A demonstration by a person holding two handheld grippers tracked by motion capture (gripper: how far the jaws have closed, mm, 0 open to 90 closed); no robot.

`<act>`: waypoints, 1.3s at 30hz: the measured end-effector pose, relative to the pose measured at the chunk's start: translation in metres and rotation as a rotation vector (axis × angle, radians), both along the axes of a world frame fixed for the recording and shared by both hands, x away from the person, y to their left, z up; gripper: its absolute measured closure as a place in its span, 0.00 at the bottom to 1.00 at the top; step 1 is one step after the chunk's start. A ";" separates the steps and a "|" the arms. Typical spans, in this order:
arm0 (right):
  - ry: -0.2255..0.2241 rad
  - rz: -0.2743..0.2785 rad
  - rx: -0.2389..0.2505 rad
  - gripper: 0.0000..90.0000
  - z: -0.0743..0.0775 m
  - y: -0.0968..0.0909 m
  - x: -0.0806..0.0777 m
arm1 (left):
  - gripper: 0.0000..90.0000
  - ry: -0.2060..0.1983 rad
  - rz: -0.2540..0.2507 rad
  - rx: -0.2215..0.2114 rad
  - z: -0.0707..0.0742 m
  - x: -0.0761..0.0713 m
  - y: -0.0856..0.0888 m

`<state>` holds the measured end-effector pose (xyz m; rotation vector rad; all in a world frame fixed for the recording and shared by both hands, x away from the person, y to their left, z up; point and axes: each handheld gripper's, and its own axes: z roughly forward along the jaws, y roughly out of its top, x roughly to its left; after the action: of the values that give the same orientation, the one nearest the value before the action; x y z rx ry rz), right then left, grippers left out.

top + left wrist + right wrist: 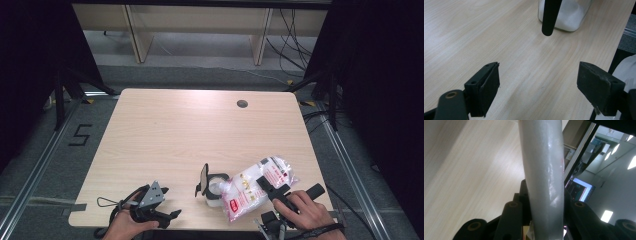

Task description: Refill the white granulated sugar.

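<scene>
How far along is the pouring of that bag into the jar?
Done: the jar stands open, lid flipped up, white powder already inside. In hand: the right gripper clamps the bag, tipped towards the jar. Left: emptying the bag and closing the lid; the left gripper waits open.

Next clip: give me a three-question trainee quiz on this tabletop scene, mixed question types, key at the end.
1. True or false: the left tongs are clamped on the jar.
2. What do the right tongs hold? A) white plastic bag B) spoon C) cup
3. In a word, how does the jar's lid stand?

Key:
1. False: their jaws stand apart over bare table, the jar ahead of them.
2. A: they grip the bag, which leans toward the jar's mouth.
3. Open, flipped up on the jar's left.
</scene>
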<state>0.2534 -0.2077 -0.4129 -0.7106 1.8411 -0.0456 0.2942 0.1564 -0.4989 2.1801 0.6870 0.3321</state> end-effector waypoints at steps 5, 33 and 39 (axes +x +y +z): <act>0.007 0.011 -0.019 0.82 0.002 0.001 0.000 | 0.20 0.005 0.003 0.000 0.000 0.000 0.000; 0.197 0.015 0.255 0.83 -0.006 -0.025 0.018 | 0.20 0.000 0.000 0.001 0.000 0.000 0.000; 0.259 0.010 0.335 0.84 -0.010 -0.036 0.026 | 0.20 0.001 0.001 -0.005 0.000 0.000 0.000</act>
<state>0.2795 -0.2440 -0.4226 -0.5062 2.0252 0.3685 0.2941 0.1567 -0.4991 2.1753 0.6886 0.3293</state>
